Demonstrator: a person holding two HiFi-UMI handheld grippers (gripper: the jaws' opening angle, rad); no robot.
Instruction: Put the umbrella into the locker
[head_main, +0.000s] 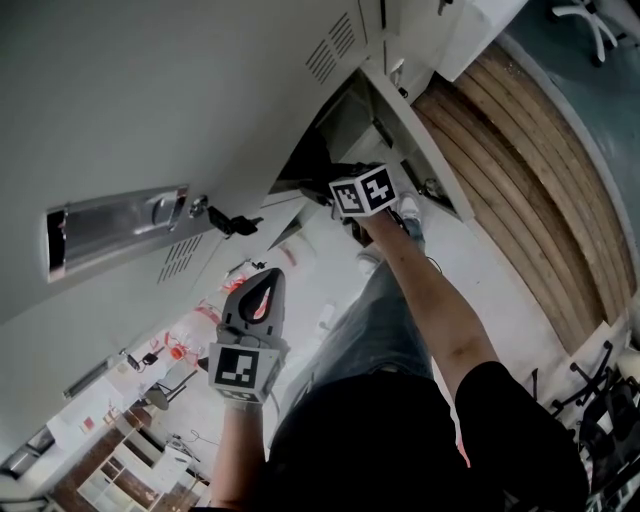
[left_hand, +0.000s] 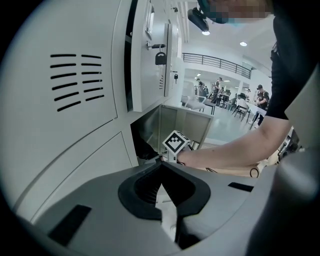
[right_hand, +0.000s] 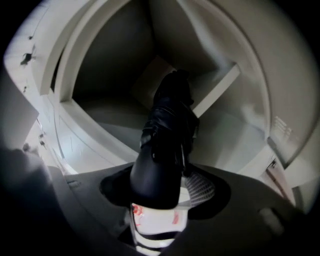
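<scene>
The black folded umbrella (right_hand: 167, 125) points into the open locker compartment (right_hand: 115, 65), its tip near the back wall. Its handle end lies between the jaws of my right gripper (right_hand: 170, 195), which stand wide; a ribbed pad (right_hand: 200, 187) shows bare beside it. In the head view my right gripper (head_main: 338, 197) is at the mouth of the locker (head_main: 345, 115), with the umbrella (head_main: 318, 165) dark inside. My left gripper (head_main: 268, 280) hangs back from the lockers, shut and empty. The left gripper view looks past its closed tips (left_hand: 162, 161) at the right gripper's marker cube (left_hand: 175, 142).
A key (head_main: 230, 220) sticks out of the neighbouring grey door next to a metal handle plate (head_main: 115, 225). An open door with a padlock (left_hand: 160, 57) stands above the compartment. Wooden flooring (head_main: 520, 170) runs to the right. The person's shoe (head_main: 410, 222) stands below the locker.
</scene>
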